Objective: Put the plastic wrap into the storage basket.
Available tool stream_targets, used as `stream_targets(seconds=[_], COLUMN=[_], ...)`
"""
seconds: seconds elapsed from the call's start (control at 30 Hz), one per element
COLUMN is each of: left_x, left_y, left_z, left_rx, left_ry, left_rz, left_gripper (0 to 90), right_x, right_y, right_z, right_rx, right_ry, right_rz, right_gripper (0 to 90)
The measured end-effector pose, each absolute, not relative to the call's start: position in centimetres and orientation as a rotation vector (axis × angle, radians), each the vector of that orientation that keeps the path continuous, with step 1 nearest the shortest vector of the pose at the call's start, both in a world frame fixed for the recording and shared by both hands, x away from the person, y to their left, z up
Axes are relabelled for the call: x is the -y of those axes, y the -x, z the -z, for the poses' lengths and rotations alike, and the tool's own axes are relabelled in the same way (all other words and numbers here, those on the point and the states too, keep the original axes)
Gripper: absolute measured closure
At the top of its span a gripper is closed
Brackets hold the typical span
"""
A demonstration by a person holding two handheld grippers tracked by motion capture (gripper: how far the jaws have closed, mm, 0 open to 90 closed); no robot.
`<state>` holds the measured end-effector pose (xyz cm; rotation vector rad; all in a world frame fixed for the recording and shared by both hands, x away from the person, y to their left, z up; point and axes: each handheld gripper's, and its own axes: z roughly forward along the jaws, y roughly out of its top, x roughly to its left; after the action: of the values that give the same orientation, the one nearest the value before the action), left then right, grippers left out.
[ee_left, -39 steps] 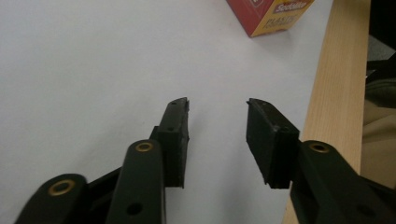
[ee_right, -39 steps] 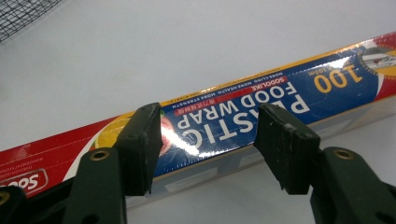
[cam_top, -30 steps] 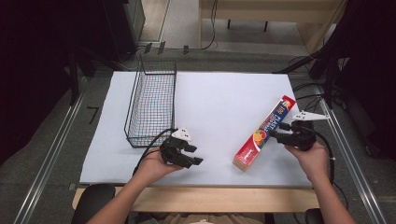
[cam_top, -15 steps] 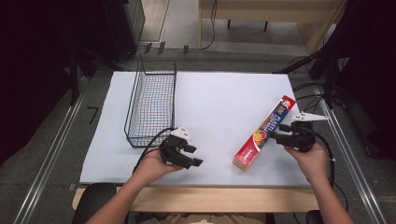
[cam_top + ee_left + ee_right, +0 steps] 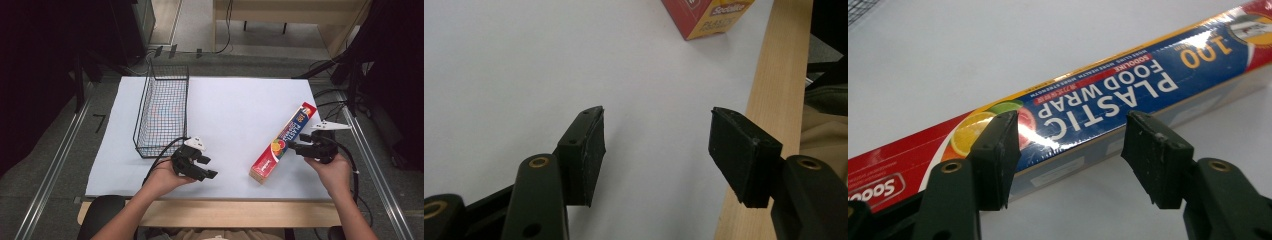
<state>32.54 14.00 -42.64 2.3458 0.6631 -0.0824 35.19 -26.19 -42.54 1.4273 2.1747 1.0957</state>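
A long plastic food wrap box (image 5: 282,142), blue and red, lies slantwise on the white sheet at the right. My right gripper (image 5: 294,148) rests beside its middle, pointing at it. In the right gripper view the box (image 5: 1108,95) lies just past the tips of the right gripper (image 5: 1070,150). Its jaws have just been opening and stand apart with nothing between them. My left gripper (image 5: 209,168) sits near the front edge, left of the box. The left gripper (image 5: 656,145) has just been closing a little and stays open over bare sheet, with the box end (image 5: 706,17) farther off.
A black wire basket (image 5: 145,107) stands at the left of the white sheet (image 5: 235,105), behind my left hand. The table's wooden front edge (image 5: 769,100) runs close to the left gripper. Metal rails flank the table on both sides.
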Motion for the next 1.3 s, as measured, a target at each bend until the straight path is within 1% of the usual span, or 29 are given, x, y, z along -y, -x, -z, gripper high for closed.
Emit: stream_targets(seconds=[0.07, 0.1, 0.13, 0.17, 0.2, 0.23, 0.27, 0.3, 0.33, 0.43, 0.53, 0.57, 0.63, 0.83, 1.0, 1.13, 1.3], left_x=[-13.7, -13.6, -13.4, -13.0, -13.0, -12.7, -12.7, -12.6, -12.4, -12.3, -12.3, -12.3, -12.4, -12.5, -12.5, -12.4, -12.3], left_y=[-32.5, -32.5, -32.4, -32.2, -32.2, -31.9, -31.9, -31.8, -31.6, -31.5, -31.4, -31.3, -31.3, -31.3, -31.4, -31.4, -31.5], left_z=[42.5, 42.4, 42.2, 42.2, 42.2, 42.2, 42.2, 42.3, 42.3, 42.4, 42.5, 42.4, 42.3, 42.2, 42.3, 42.4, 42.5], left_rx=[-0.647, -0.637, -0.633, -0.606, -0.606, -0.596, -0.596, -0.582, -0.574, -0.564, -0.556, -0.561, -0.553, -0.549, -0.559, -0.552, -0.553], left_ry=[-2.356, -2.365, -2.365, -2.367, -2.367, -2.379, -2.379, -2.385, -2.401, -2.419, -2.418, -2.413, -2.413, -2.413, -2.411, -2.423, -2.423], left_rz=[0.082, 0.084, 0.086, 0.089, 0.089, 0.094, 0.094, 0.097, 0.094, 0.085, 0.082, 0.084, 0.079, 0.074, 0.074, 0.066, 0.071], left_gripper=[39.6, 39.6, 39.4, 39.3, 39.3, 39.3, 39.2, 39.2, 39.0, 39.0, 39.1, 39.1, 39.2, 39.3, 39.2, 39.1, 39.1], right_x=[25.9, 25.9, 25.8, 25.3, 25.3, 24.9, 24.9, 24.7, 24.4, 24.2, 23.4, 22.7, 22.0, 20.9, 20.4, 20.0, 20.2], right_y=[-35.3, -35.3, -35.4, -35.7, -35.7, -36.0, -36.0, -36.2, -36.8, -37.5, -38.7, -39.3, -39.9, -41.2, -41.8, -42.3, -42.4], right_z=[42.3, 42.3, 42.2, 41.9, 41.9, 41.7, 41.7, 41.6, 41.4, 41.3, 41.5, 41.8, 42.1, 43.5, 44.3, 45.7, 46.0], right_rx=[-2.145, -2.145, -2.135, -2.115, -2.115, -2.099, -2.099, -2.073, -2.04, -1.997, -1.95, -1.95, -1.923, -1.802, -1.75, -1.746, -1.745], right_ry=[-1.489, -1.489, -1.509, -1.542, -1.542, -1.559, -1.559, -1.584, -1.643, -1.733, -1.845, -1.88, -1.922, -2.03, -2.061, -2.065, -2.113], right_rz=[-1.08, -1.08, -1.069, -1.028, -1.028, -0.969, -0.969, -0.941, -0.912, -0.882, -0.824, -0.767, -0.711, -0.669, -0.661, -0.591, -0.625], right_gripper=[36.8, 36.8, 34.4, 28.4, 28.4, 21.8, 21.8, 19.1, 12.9, 11.7, 6.1, 2.2, 0.0, 0.0, 0.0, 0.0, 0.0])
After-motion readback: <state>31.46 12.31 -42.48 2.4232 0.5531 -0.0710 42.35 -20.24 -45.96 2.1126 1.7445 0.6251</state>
